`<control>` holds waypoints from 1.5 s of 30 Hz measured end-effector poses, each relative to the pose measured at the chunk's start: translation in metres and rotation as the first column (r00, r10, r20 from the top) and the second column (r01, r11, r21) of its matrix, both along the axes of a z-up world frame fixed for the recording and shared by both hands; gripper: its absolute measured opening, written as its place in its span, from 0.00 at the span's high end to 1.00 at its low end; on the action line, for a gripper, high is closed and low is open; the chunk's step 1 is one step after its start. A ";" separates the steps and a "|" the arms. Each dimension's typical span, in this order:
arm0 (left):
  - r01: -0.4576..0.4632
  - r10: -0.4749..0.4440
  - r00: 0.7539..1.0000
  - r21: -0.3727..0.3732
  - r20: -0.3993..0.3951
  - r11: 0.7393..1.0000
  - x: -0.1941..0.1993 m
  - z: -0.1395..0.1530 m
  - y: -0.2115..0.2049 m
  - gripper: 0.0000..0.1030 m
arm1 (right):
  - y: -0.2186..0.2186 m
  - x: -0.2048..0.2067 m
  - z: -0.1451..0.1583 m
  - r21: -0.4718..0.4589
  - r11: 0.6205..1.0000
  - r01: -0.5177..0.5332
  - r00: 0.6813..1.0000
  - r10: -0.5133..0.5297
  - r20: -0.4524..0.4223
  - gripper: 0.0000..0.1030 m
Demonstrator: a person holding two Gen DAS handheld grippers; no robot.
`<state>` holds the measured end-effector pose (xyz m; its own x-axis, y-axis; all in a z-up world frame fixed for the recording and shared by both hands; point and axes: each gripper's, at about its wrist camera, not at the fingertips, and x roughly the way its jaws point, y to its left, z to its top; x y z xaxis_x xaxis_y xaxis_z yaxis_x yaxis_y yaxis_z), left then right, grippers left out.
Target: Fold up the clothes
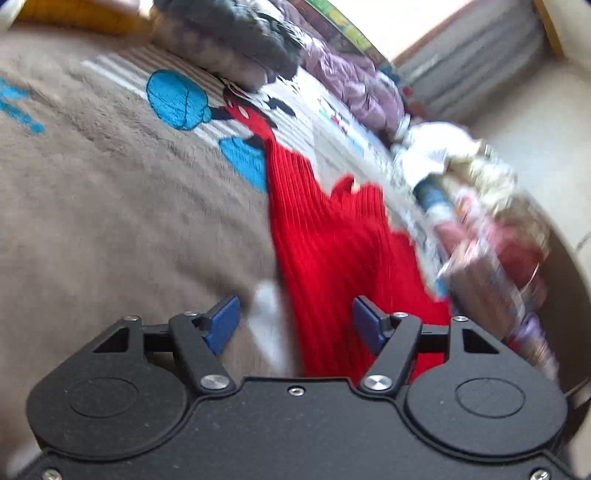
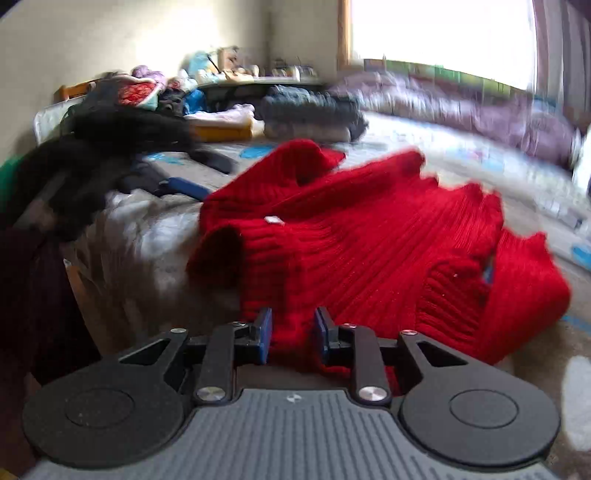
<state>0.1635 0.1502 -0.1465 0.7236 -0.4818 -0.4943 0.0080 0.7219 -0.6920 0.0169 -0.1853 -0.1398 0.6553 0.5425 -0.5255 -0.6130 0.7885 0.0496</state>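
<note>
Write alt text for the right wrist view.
The right gripper pinches the edge of a rumpled red knit sweater lying on a bed. Dark clothes are piled at left, with a bright window behind.

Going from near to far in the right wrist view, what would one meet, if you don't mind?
Right claw → red sweater → folded grey clothes → window.

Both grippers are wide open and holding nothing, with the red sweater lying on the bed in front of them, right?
Not quite. The left gripper is wide open and holding nothing, but the right gripper is nearly closed, its fingers pinching an edge of the red sweater, as the right wrist view shows. The sweater does lie on the bed in front of them.
</note>
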 end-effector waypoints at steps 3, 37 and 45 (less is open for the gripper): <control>-0.011 0.011 1.000 -0.036 -0.002 0.999 0.019 -0.003 0.005 0.35 | -0.021 -0.011 -0.001 0.063 0.995 0.081 0.997 -0.080 -0.015 0.75; -0.153 0.140 0.975 0.067 0.171 0.986 0.095 0.019 0.020 0.94 | -0.072 0.008 -0.036 0.400 0.882 0.248 0.960 -0.167 -0.225 0.73; -0.256 0.212 0.942 0.146 0.260 0.956 0.064 0.038 0.043 0.94 | -0.068 0.007 -0.034 0.384 0.886 0.258 0.959 -0.186 -0.214 0.73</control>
<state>0.2275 0.1931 -0.1086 0.9122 -0.2062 -0.3540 -0.0265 0.8325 -0.5533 0.0235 -0.2536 -0.1735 0.7065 0.5815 -0.4034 -0.3787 0.7921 0.4787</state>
